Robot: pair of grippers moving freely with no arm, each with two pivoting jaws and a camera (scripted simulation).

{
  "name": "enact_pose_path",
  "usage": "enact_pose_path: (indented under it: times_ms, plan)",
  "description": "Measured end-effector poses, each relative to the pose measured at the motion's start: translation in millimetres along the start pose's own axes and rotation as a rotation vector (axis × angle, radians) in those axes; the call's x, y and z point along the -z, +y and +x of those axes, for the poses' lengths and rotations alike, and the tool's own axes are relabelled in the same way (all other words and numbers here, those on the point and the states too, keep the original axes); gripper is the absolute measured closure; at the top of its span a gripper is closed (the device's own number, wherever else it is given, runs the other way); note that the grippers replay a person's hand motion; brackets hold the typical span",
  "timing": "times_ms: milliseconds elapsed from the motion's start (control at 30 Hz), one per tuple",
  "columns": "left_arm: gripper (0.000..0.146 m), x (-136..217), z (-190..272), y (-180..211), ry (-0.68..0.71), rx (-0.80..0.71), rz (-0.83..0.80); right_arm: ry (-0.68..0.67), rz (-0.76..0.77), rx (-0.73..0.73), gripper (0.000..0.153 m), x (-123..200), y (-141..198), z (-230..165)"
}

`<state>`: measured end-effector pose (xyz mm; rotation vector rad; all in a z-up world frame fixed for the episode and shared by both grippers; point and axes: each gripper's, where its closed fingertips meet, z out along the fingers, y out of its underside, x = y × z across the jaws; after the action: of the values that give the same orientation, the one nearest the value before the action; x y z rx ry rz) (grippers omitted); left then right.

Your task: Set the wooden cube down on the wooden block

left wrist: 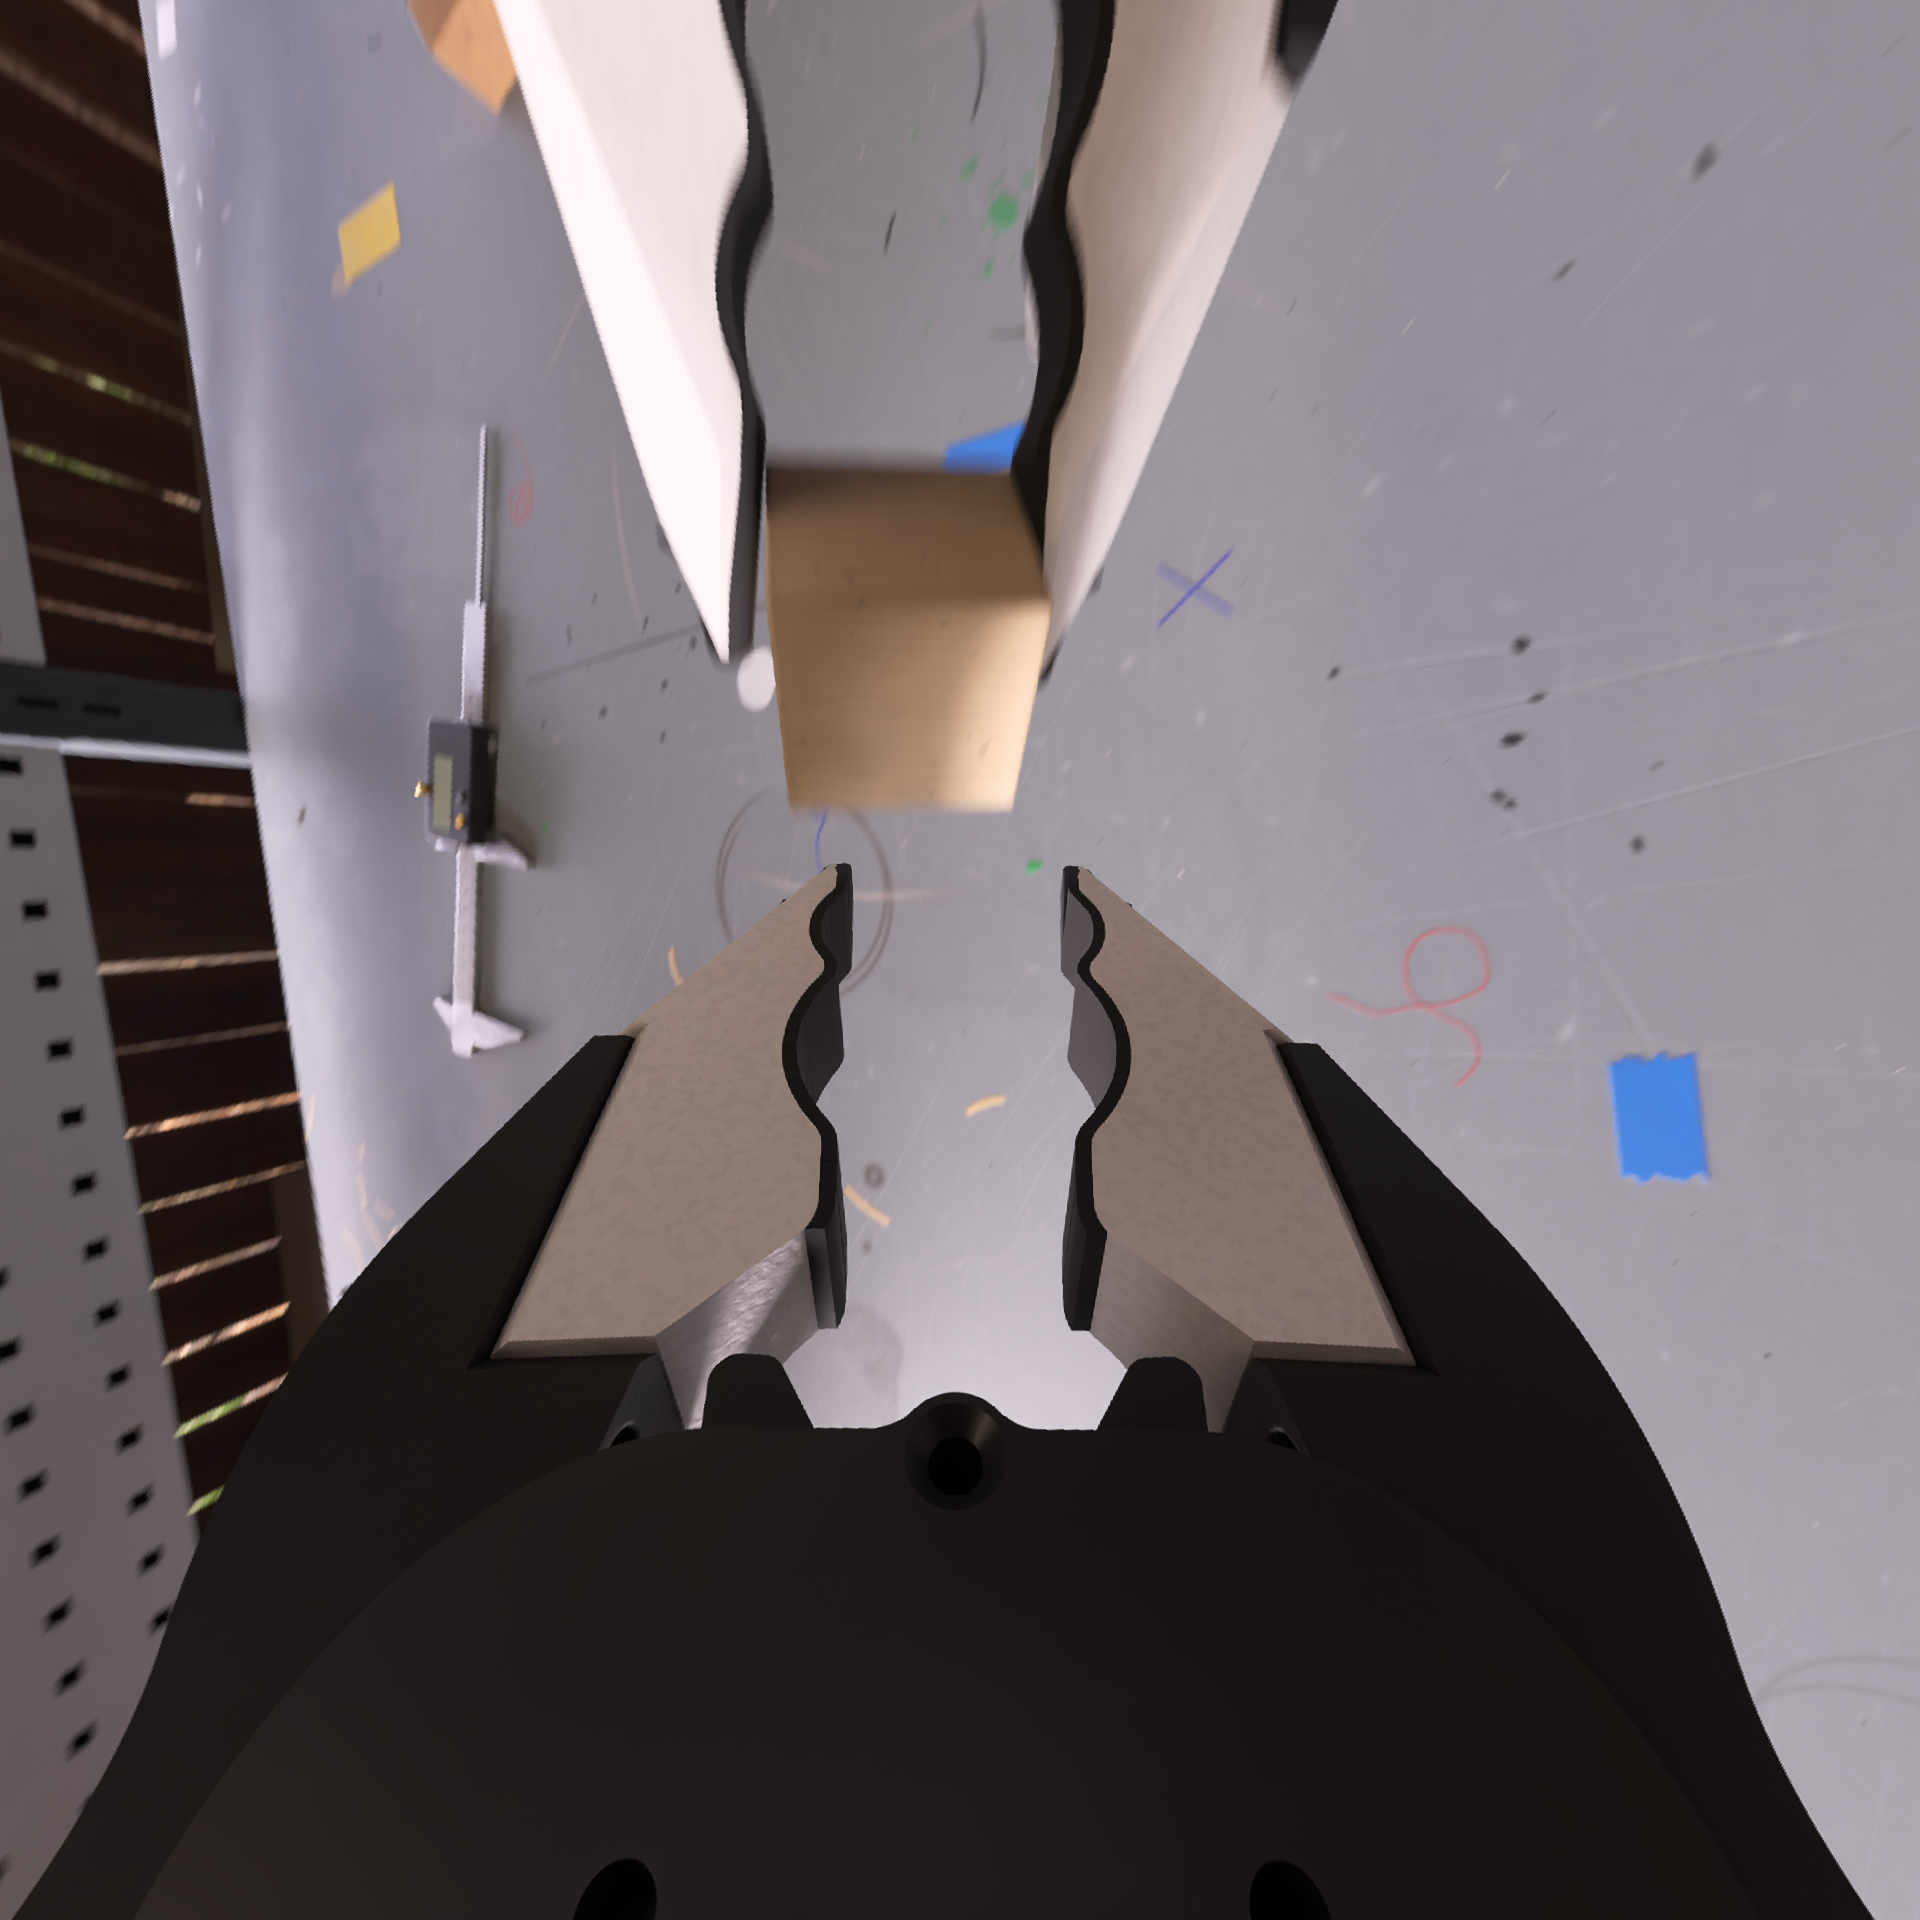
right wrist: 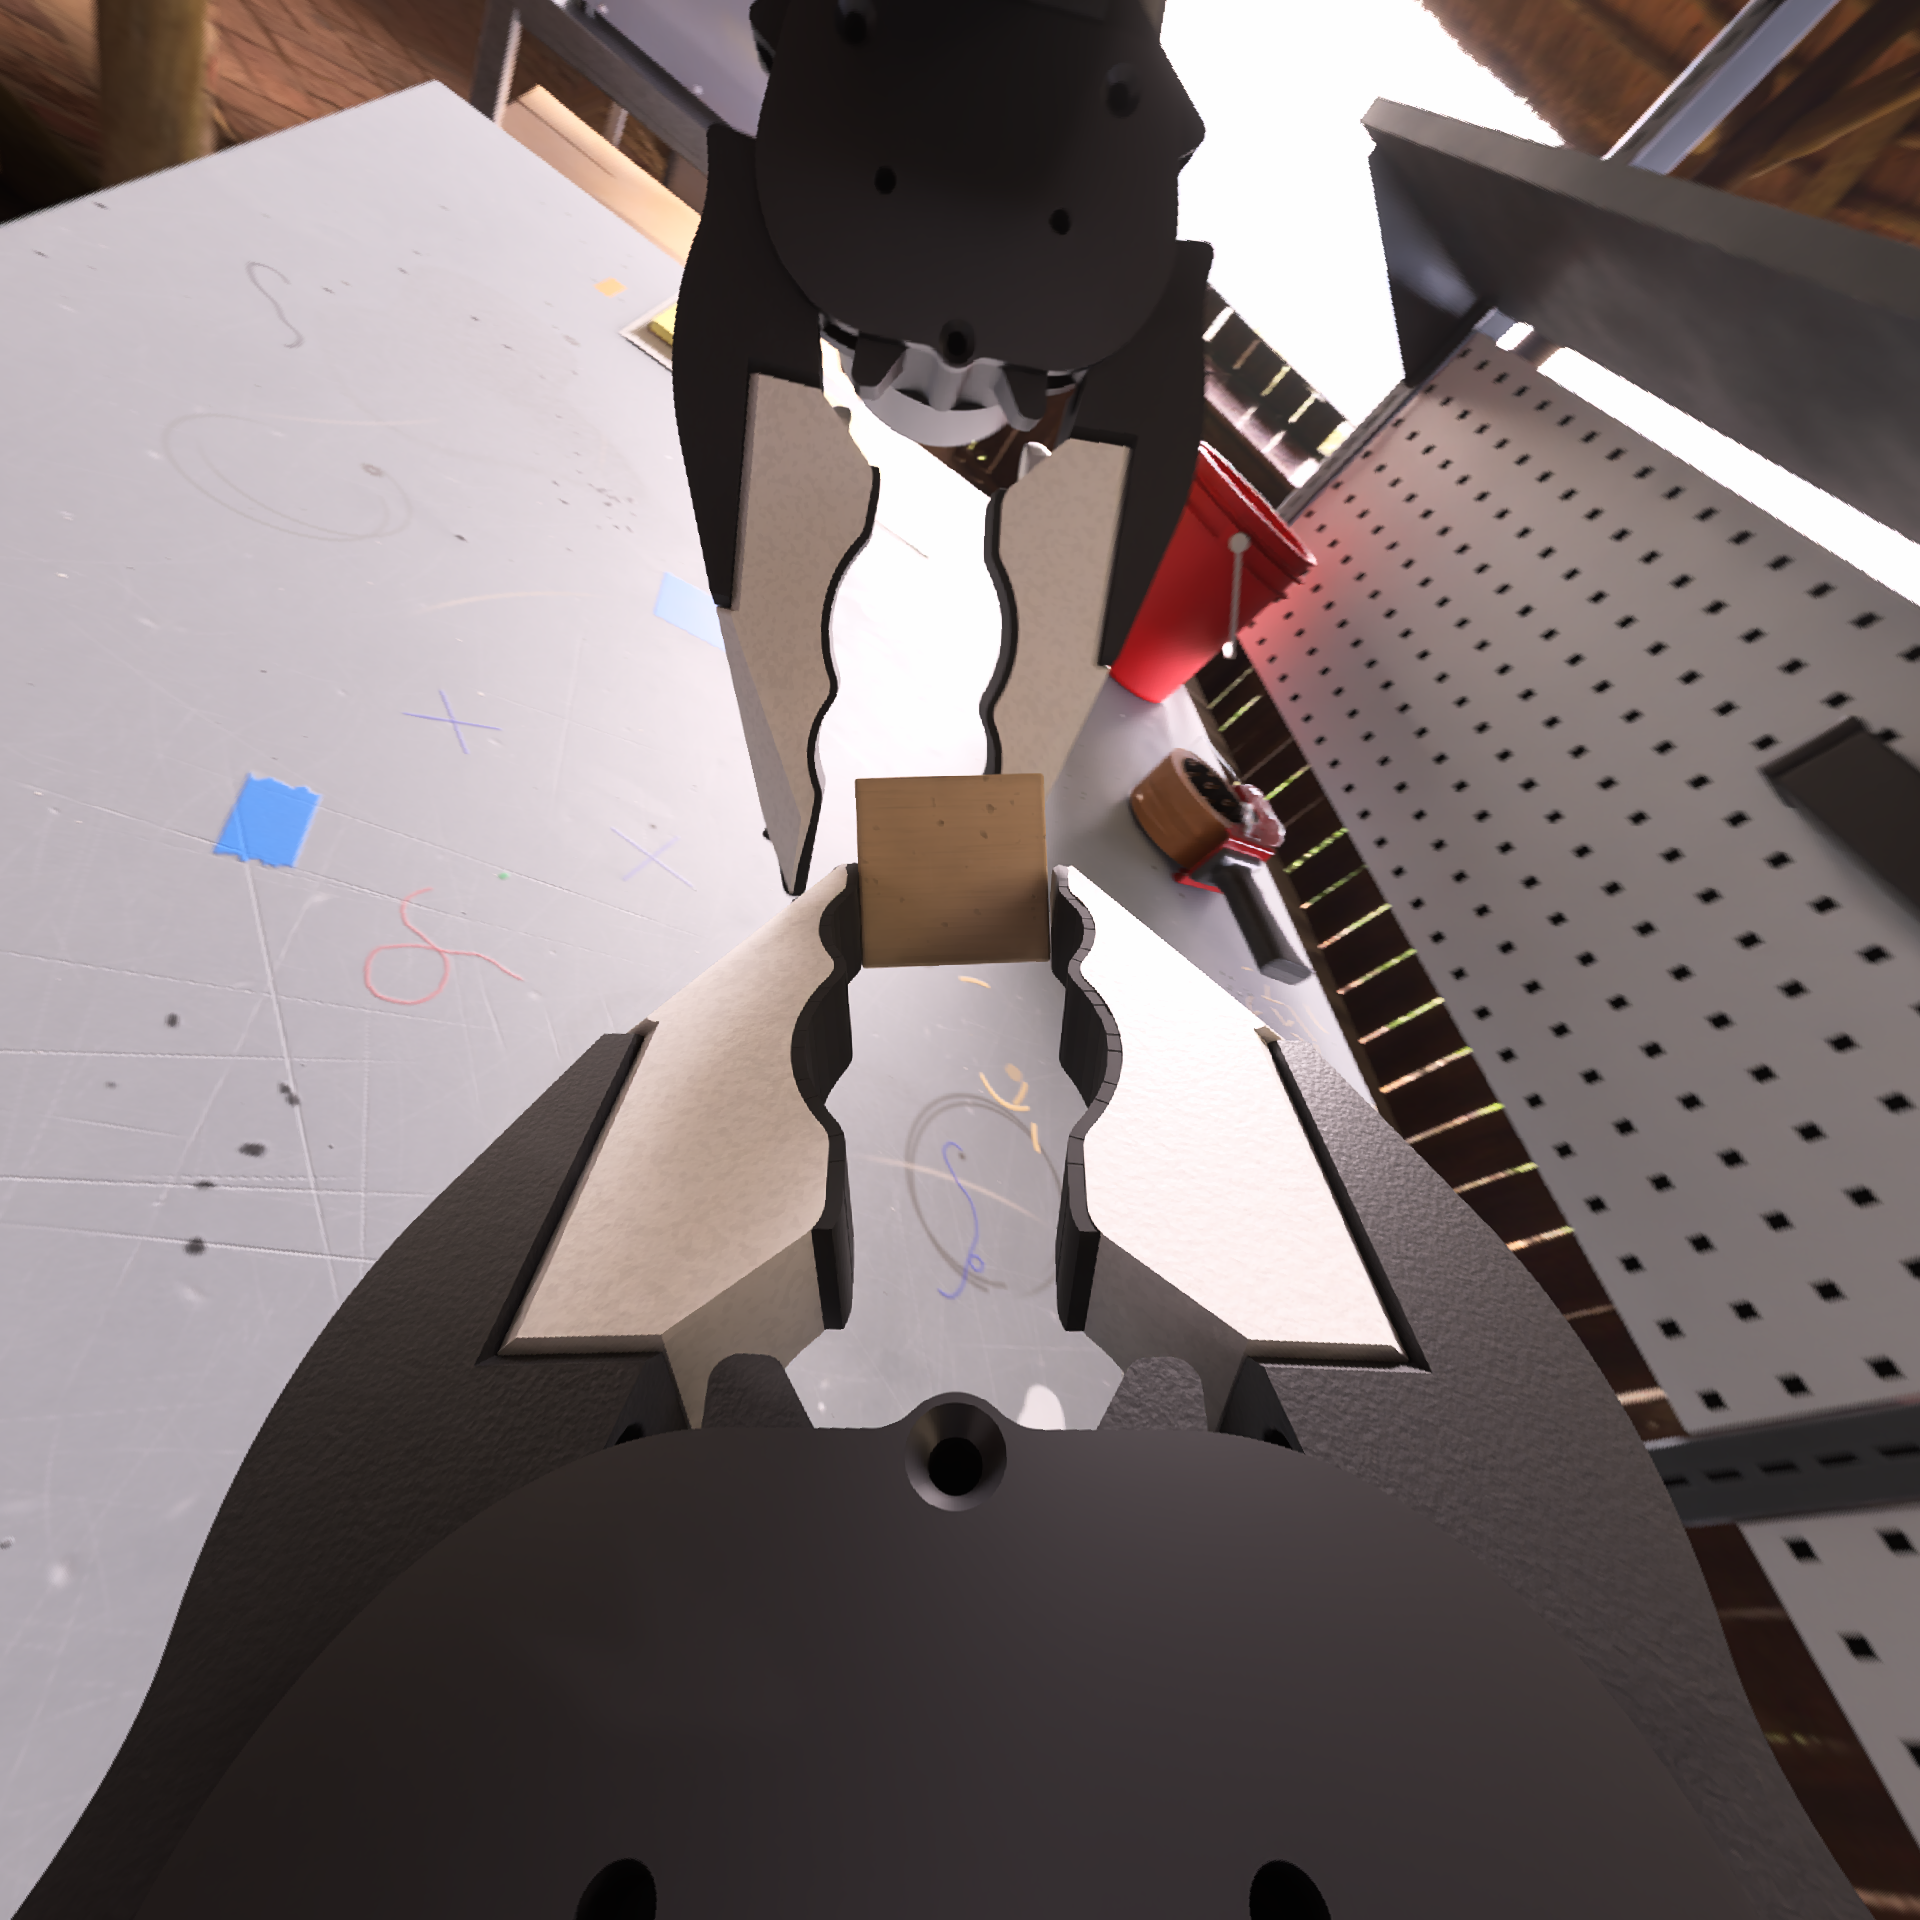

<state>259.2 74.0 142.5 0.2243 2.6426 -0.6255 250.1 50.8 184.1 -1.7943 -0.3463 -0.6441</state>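
Both grippers meet above the scuffed grey workbench [right wrist: 312,1091], the right gripper [right wrist: 954,883] clamping the wooden cube [right wrist: 951,873] at its fingertips in mid-air, the left gripper [left wrist: 956,883] facing it with jaws apart and empty, a digital caliper [left wrist: 468,769] lying off beside them.

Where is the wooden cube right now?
The cube is up off the table, pinched between the right gripper's fingertips in the middle of the right wrist view. The open left gripper faces it, fingertips close.
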Motion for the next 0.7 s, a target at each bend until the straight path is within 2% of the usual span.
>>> enact_pose_path:
  times_ms: [67,167,333,600,700]
  plan:
    - [0.106,1,-7,14,-0.042,-0.002,-0.068,0.040,0.004,-0.001,0.117,12,0,7]
    - [0.106,4,-7,30,-0.031,0.058,-0.070,0.070,0.013,-0.035,0.117,36,1,18]
    - [0.106,9,-1,44,-0.040,0.088,-0.081,0.216,-0.129,-0.071,0.117,91,29,56]
    - [0.106,13,-2,39,-0.068,0.073,-0.057,0.526,-0.550,-0.314,0.117,208,117,142]
    - [0.106,13,-2,35,-0.071,0.062,-0.049,0.572,-0.686,-0.437,0.117,235,160,160]
